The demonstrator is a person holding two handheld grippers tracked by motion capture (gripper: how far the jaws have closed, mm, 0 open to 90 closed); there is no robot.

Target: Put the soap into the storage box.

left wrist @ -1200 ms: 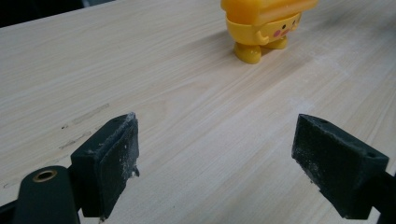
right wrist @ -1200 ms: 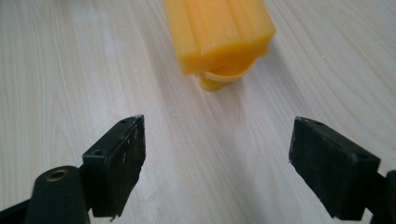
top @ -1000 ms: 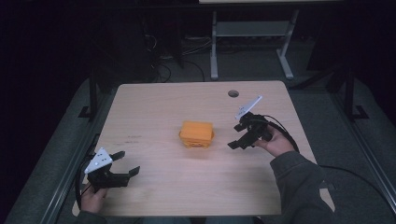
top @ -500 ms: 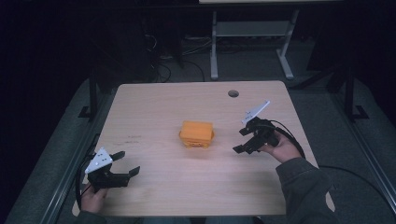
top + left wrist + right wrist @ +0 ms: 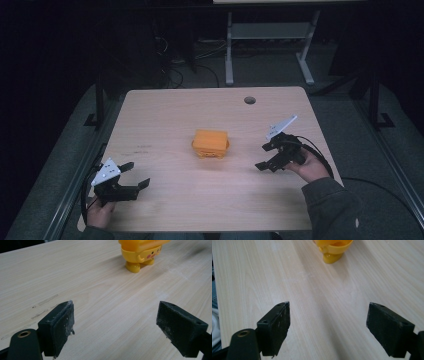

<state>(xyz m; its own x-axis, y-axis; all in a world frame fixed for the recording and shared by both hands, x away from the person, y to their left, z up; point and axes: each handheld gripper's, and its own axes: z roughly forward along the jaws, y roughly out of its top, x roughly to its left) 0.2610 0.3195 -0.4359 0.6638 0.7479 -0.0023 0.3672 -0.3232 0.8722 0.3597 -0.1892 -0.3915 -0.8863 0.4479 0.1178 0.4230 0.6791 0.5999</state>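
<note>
- Small orange-yellow plastic toy box on stubby feet (image 5: 210, 144), with a pink cheek spot on one face in the left gripper view (image 5: 140, 253): stands upright near the middle of the pale wooden worktop (image 5: 165, 115). Nothing touches it.
- Right gripper view: the toy's rounded yellow lower edge and one foot (image 5: 333, 248) sit at the top of the frame, well ahead of the jaws.
- Right tool (image 5: 270, 156), black with a grey three-cornered plate: to the right of the toy, near but apart from it, held by the person's right hand (image 5: 312, 167). Jaws spread wide, nothing between them but bare wood (image 5: 327, 322).
- Left tool (image 5: 131, 177), same build: well apart from the toy, toward the near left corner of the worktop, held in the left hand (image 5: 100, 212). Jaws wide apart, nothing held (image 5: 115, 325).
- Faint dark scuff marks (image 5: 136, 148) on the wood, left of the toy.
- Round cable hole (image 5: 250, 100) in the worktop, beyond the toy toward the far right.
- Grey metal frame legs (image 5: 265, 37) stand on the dark floor beyond the worktop's far edge.
</note>
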